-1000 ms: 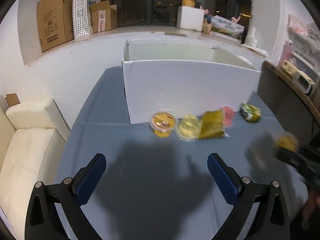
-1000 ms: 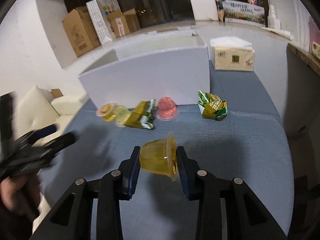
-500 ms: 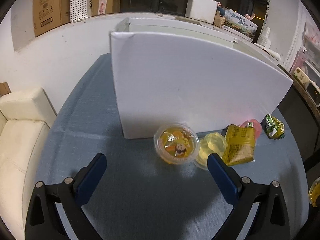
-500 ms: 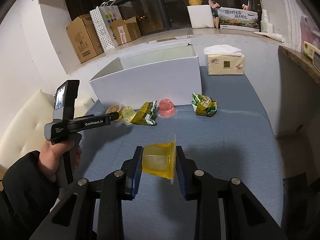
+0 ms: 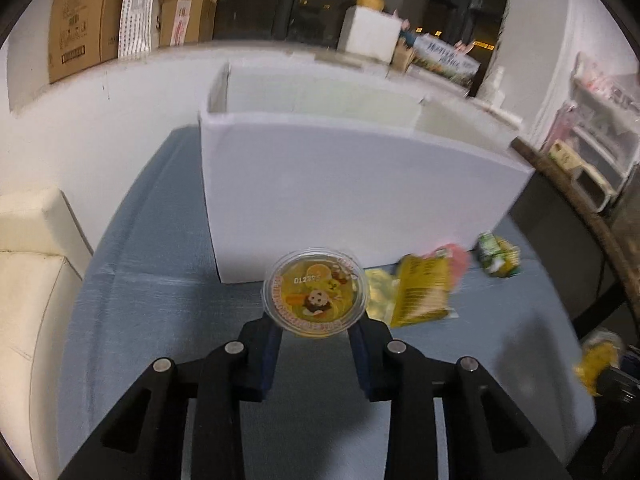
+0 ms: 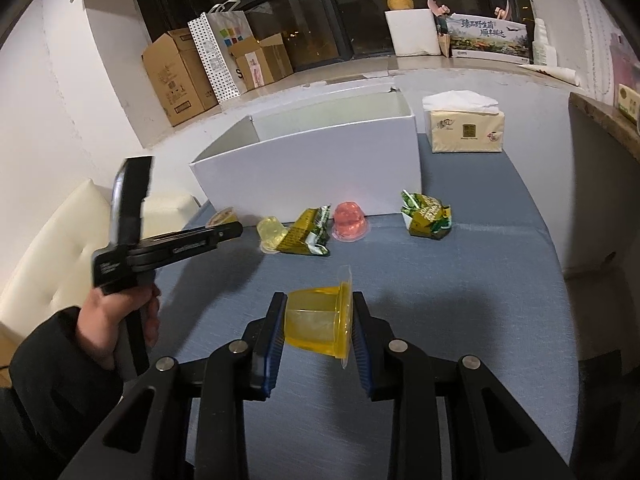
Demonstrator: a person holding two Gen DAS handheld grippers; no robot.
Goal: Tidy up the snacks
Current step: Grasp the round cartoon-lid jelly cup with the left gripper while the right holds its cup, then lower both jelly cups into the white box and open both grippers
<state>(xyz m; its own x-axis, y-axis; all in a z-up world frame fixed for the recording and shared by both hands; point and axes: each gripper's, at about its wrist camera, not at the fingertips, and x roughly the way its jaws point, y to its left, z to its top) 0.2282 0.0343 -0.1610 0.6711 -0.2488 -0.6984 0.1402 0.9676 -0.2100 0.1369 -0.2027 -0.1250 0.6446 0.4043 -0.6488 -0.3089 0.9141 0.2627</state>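
L jaws now round orange jelly cup [image 5: 315, 293].

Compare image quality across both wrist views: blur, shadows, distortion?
Left wrist: motion blur smears the snack packets and the white box edges, while the lidded jelly cup held in the left tongs stays fairly sharp. Right wrist: mostly crisp, though the left tongs are slightly blurred; tongs cast dark shadows on the blue cloth. Both views: strong fisheye bending, dark corner vignette.

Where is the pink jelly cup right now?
In the right wrist view, the pink jelly cup sits on the blue tablecloth against the white box, between two green-yellow snack packets.
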